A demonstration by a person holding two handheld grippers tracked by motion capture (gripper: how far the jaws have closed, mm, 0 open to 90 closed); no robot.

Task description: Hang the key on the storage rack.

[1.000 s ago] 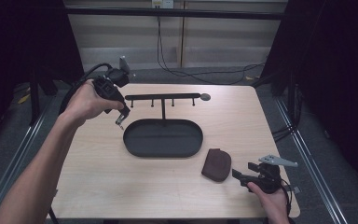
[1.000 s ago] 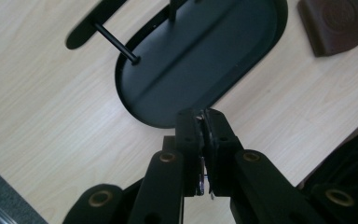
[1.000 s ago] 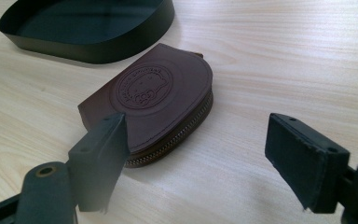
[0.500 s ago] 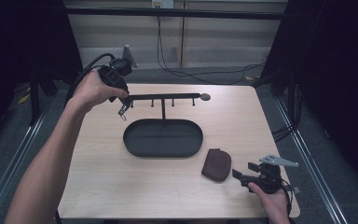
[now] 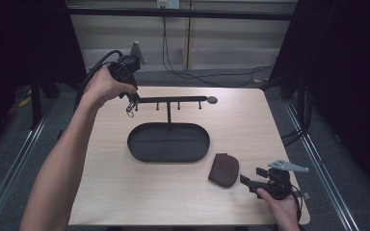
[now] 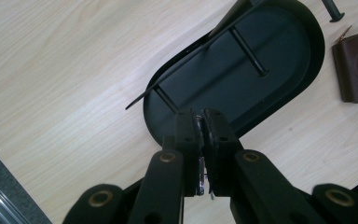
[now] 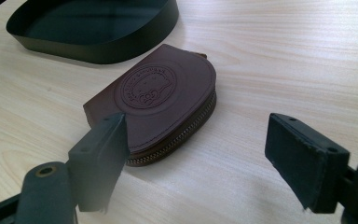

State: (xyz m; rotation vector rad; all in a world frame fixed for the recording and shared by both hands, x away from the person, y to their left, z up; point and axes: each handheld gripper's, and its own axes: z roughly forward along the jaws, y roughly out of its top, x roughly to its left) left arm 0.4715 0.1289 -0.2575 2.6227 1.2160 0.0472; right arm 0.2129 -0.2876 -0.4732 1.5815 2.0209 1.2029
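A black key stand has an oval tray [image 5: 137, 150] as its base and a post carrying a hook bar [image 5: 173, 99]. My left gripper [image 5: 132, 103] hovers at the bar's left end, shut on a small metal key ring [image 5: 130, 112] that dangles below it. In the left gripper view the metal piece [image 6: 200, 161] sits clamped between the closed jaws of the left gripper [image 6: 199, 116], above the tray [image 6: 270, 56]. A brown zipped leather pouch [image 5: 224, 169] lies near the front right. My right gripper [image 5: 250, 176] rests beside it, open, its jaws either side of the pouch [image 7: 158, 98] without touching.
The light wooden table [image 5: 111, 192] ends close behind the stand and just right of the right hand. A round knob [image 5: 212, 100] caps the bar's right end. Cables [image 5: 207, 79] run over the floor beyond the far edge. Bare tabletop lies left of and in front of the tray.
My left gripper has carried the key ring away from the tray's left rim, toward the far side, up to the bar's left end. The right gripper has stayed put.
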